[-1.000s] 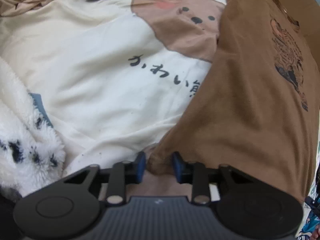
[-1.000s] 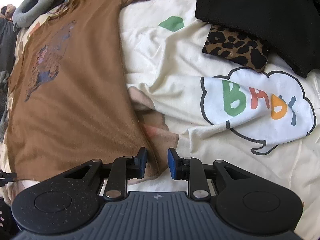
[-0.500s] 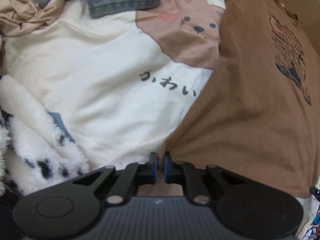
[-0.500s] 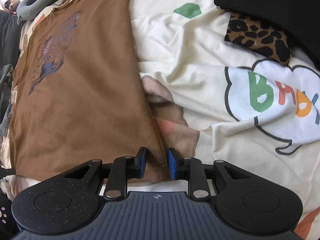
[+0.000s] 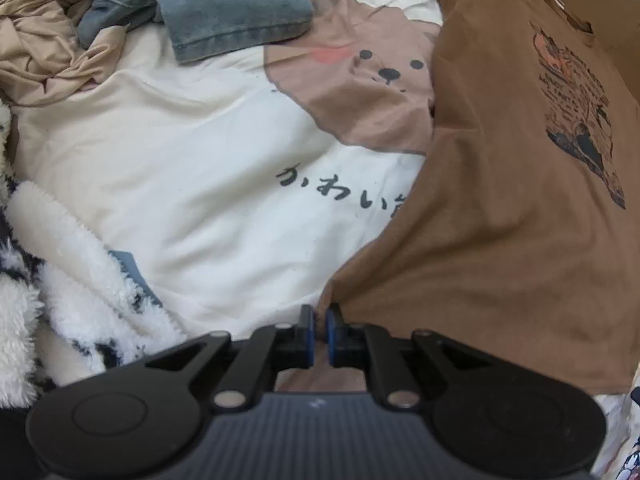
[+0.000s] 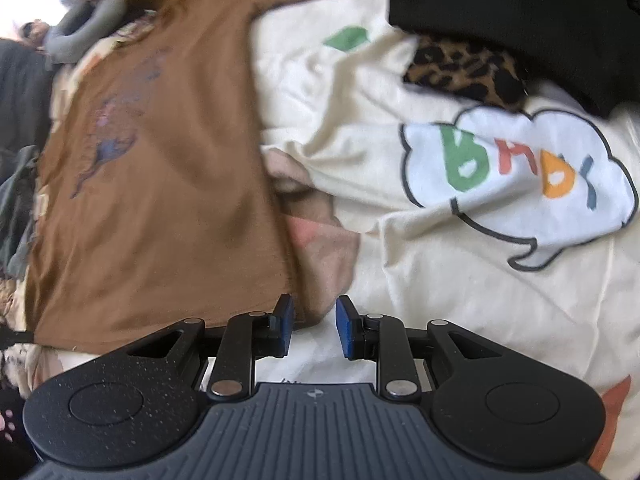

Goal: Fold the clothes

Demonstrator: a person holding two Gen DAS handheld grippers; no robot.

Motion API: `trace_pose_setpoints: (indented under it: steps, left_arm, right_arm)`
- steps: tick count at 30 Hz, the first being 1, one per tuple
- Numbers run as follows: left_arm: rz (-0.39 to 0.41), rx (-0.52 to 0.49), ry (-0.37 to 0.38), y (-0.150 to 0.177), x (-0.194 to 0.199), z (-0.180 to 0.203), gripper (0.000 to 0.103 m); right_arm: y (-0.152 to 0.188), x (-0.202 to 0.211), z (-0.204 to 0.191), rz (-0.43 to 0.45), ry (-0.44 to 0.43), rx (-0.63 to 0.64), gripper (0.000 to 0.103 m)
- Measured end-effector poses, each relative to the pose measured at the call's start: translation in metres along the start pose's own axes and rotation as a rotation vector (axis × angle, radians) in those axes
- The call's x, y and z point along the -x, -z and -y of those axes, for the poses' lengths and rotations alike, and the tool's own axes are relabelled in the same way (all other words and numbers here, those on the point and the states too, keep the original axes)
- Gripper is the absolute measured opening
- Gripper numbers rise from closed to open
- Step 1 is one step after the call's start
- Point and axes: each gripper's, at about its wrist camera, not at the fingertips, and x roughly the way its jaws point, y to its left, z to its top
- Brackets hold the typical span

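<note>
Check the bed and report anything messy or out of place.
Unfolded clothes ring the flat brown T-shirt: a crumpled tan garment and jeans heaped at the top of the left view, a leopard-print piece wedged under black fabric in the right view.

Cream bedsheet (image 5: 192,184) printed with a tan bear face (image 5: 372,92), black Japanese lettering (image 5: 340,192) and a white speech cloud with colourful letters (image 6: 520,176). In the far corner there's a grey neck pillow (image 6: 88,24), pretty blurry though.
</note>
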Motion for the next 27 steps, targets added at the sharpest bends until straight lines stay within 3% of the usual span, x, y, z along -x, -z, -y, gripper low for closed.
trace_pose_setpoints:
  steps: [8,17,21,27]
  left_arm:
    - [-0.013,-0.013,-0.025,-0.002,0.0,0.003,0.006]
    - [-0.013,-0.029,-0.04,-0.006,0.006,0.001,0.006]
    - [-0.006,-0.027,-0.026,-0.005,0.017,0.001,0.006]
    - [0.0,-0.036,0.008,0.0,0.048,0.007,0.006]
  right_arm:
    - [0.001,-0.008,-0.005,0.026,-0.024,0.007,0.025]
    - [-0.007,-0.041,-0.013,-0.047,0.018,0.045,0.027]
    - [-0.015,-0.041,-0.02,-0.086,0.032,0.056,0.004]
    - [-0.026,-0.02,-0.031,-0.128,0.038,0.098,0.003]
